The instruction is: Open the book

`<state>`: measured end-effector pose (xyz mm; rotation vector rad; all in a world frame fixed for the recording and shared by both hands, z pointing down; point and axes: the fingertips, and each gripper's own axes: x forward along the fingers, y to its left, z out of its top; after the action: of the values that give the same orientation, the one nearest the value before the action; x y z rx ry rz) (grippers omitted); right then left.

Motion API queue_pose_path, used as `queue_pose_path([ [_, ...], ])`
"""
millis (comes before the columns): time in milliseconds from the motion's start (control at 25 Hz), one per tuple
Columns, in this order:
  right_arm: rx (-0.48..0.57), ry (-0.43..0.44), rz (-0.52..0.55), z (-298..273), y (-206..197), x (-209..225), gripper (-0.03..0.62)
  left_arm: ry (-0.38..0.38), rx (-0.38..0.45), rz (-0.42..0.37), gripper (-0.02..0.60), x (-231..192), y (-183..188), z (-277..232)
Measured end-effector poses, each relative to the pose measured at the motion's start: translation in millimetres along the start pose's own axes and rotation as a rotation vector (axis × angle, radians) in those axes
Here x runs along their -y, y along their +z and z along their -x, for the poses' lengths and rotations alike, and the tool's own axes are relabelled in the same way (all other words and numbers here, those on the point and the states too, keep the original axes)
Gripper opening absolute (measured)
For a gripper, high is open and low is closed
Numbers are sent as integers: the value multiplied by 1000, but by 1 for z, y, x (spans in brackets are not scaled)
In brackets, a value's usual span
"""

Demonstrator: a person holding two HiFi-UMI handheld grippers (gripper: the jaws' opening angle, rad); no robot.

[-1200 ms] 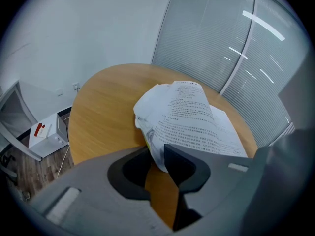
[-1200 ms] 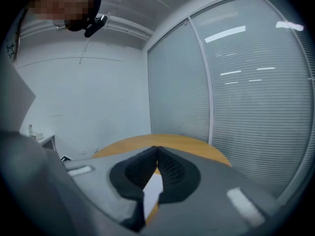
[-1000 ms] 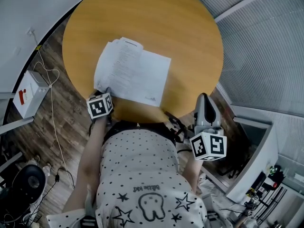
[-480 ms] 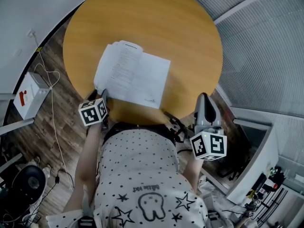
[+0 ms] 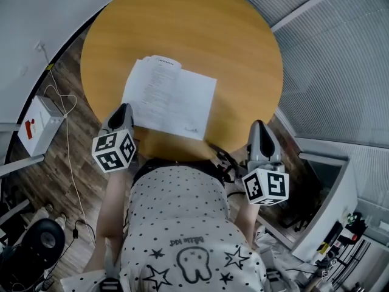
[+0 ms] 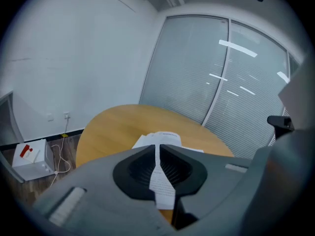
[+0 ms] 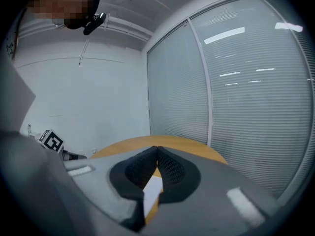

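The book (image 5: 170, 99) lies open and flat on the round wooden table (image 5: 200, 29), white printed pages up. My left gripper (image 5: 123, 109) hangs above the table's near left edge, just clear of the book's near left corner. Its jaws have just been closing and stand almost together with a thin slit and nothing between them. Through that slit in the left gripper view (image 6: 157, 149) the book (image 6: 162, 137) shows ahead. My right gripper (image 5: 260, 125) is off the table's near right edge, shut and empty. In the right gripper view (image 7: 157, 149) its tips meet.
A white box (image 5: 37, 126) and a cable (image 5: 68, 163) lie on the wooden floor at the left. Glass walls with blinds (image 5: 340, 72) run along the right. A white cabinet (image 5: 325, 193) stands near the right hand. The person's body fills the bottom of the head view.
My left gripper has lifted off the book's near left corner and drawn back toward the person. The book lies flatter at its left edge. The right gripper has stayed put.
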<state>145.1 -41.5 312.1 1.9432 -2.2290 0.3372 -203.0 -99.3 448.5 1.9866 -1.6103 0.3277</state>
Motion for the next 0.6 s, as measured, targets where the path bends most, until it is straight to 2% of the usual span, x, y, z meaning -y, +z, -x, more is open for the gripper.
queue_pose_path([
  [240, 9, 1, 3, 0, 1, -1, 3, -80, 137, -76, 11, 30, 50, 12],
  [480, 15, -3, -2, 6, 1, -2, 3, -130, 283, -289, 11, 64, 87, 33],
  [600, 22, 3, 1, 10, 1, -4, 3, -161, 338, -343, 11, 81, 101, 48],
])
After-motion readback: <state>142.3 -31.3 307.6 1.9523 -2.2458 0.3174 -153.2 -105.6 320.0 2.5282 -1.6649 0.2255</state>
